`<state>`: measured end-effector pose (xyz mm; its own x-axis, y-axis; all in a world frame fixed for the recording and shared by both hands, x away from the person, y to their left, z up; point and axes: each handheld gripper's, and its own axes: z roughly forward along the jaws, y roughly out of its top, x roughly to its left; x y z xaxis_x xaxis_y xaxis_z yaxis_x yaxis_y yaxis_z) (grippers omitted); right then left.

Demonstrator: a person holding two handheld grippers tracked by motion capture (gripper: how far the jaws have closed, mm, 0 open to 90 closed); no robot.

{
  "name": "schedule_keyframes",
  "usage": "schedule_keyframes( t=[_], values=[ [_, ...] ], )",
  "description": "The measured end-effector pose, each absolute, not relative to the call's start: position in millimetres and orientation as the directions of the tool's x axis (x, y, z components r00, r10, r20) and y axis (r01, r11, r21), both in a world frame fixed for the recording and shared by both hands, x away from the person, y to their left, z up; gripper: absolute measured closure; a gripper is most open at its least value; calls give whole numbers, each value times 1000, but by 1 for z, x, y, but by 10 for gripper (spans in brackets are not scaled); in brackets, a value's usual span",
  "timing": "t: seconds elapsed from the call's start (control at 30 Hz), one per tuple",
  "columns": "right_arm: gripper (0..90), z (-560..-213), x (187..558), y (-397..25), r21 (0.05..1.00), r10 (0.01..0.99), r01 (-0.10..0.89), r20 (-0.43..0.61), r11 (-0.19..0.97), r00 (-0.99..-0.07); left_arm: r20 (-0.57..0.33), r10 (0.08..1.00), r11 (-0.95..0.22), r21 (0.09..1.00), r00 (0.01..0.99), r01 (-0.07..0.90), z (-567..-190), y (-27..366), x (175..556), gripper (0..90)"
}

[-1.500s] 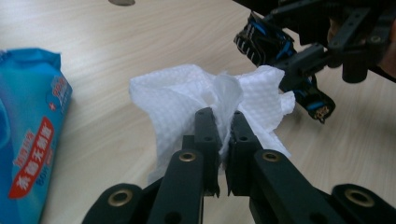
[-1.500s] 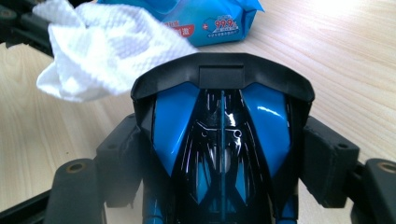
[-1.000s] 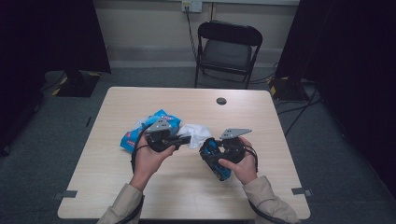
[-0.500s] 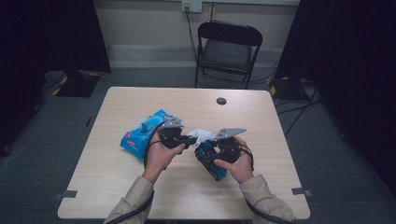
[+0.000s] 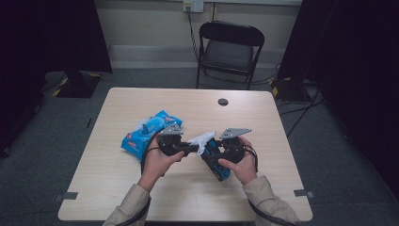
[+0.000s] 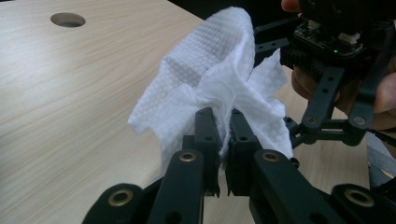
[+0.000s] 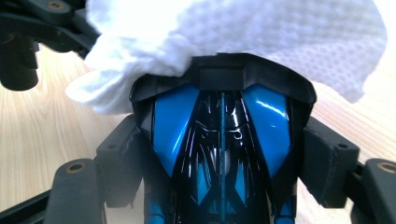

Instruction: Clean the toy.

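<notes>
The left gripper (image 5: 188, 148) is pinching a white wipe (image 5: 203, 141) between its jaws, which are sitting close together with only the sheet's fold between them. In the left gripper view the wipe (image 6: 219, 84) is showing a fine dimpled weave, bunched and creased where the jaws bite it and flaring upward into a loose, rounded fold. It is hanging above the table (image 5: 263, 122), not lying on it.

The right gripper (image 5: 218, 159) is clamping a blue and black toy (image 5: 219, 165) by its sides. In the right gripper view the toy (image 7: 222, 140) is looking glossy, with two bright blue panels flanking a dark, ridged centre and a black hood-like edge at its far end; its jaws are pressing against the toy's flanks. The wipe (image 7: 243, 32) is lying over that far edge, touching it.

Both are being held over the middle of the table, near the person's edge, the left hand (image 5: 157, 160) and right hand (image 5: 242, 165) close together.

Just behind the left gripper a blue wipe pack (image 5: 143, 134) is lying flat on the table. It is carrying white printing, but the lettering is too small to read. No writing is readable on the toy or on the wipe either.

A dark round hole (image 5: 223, 101) is sitting in the table's far part, well apart from the hands. A black folding chair (image 5: 229, 49) is standing beyond the table.
</notes>
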<state>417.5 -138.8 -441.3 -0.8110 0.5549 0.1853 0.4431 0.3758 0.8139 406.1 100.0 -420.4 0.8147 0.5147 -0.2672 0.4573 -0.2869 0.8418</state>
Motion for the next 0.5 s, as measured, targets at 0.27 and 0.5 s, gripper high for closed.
schedule_keyframes(
  t=[0.27, 0.5],
  values=[
    [256, -442, 417, -142, 812, 569, 451, 186, 370, -801, -254, 499, -315, 838, 828, 446, -418, 99, 402, 856],
    [256, -444, 419, -149, 810, 584, 467, 199, 353, -787, -252, 472, -332, 836, 845, 436, -419, 94, 396, 855]
  ],
)
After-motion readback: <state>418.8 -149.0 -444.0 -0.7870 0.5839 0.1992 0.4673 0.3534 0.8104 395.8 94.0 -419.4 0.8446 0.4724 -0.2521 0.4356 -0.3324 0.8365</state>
